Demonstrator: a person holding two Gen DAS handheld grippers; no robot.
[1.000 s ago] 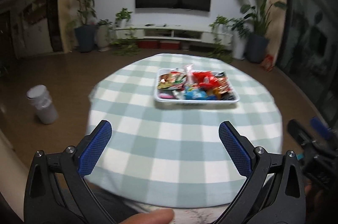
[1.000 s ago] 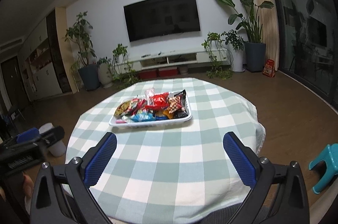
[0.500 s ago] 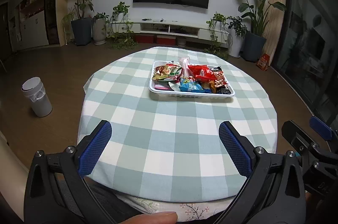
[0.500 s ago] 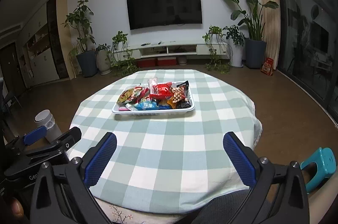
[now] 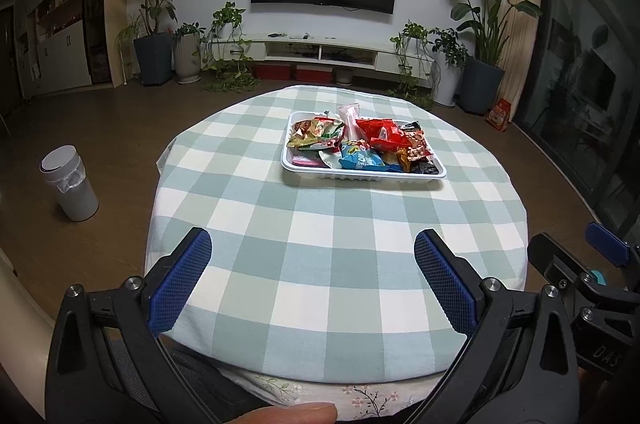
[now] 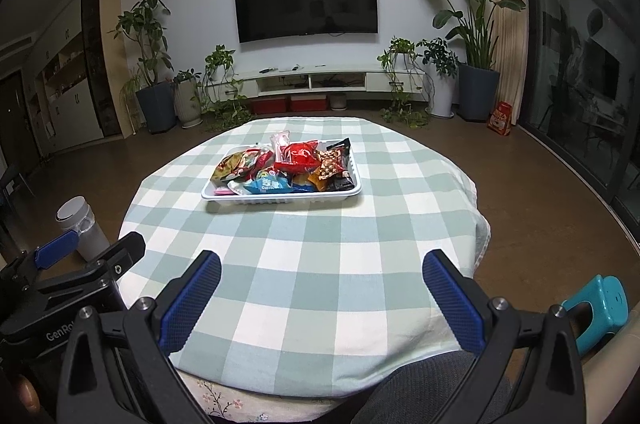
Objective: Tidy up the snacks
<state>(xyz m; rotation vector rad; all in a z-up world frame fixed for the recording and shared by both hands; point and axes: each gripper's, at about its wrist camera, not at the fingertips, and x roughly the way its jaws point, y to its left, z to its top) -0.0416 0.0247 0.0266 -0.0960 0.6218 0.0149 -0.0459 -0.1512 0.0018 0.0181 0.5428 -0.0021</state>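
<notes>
A white tray [image 5: 362,176] piled with several snack packets sits at the far middle of a round table with a green-and-white check cloth [image 5: 332,224]. A red packet [image 5: 382,136] lies on top, a blue one [image 5: 360,158] at the front. The tray [image 6: 280,199] and red packet [image 6: 300,156] also show in the right wrist view. My left gripper [image 5: 312,276] is open and empty over the table's near edge. My right gripper [image 6: 322,288] is open and empty at the near edge, to the right of the left one.
A white bin [image 5: 70,182] stands on the floor left of the table. A teal stool [image 6: 596,308] stands at the right. A TV, a low cabinet and potted plants line the far wall. Glass doors are at the right.
Both grippers have drawn back and steadied, so more of the table's near edge shows. The tray and snacks have not moved. Both stay open.
</notes>
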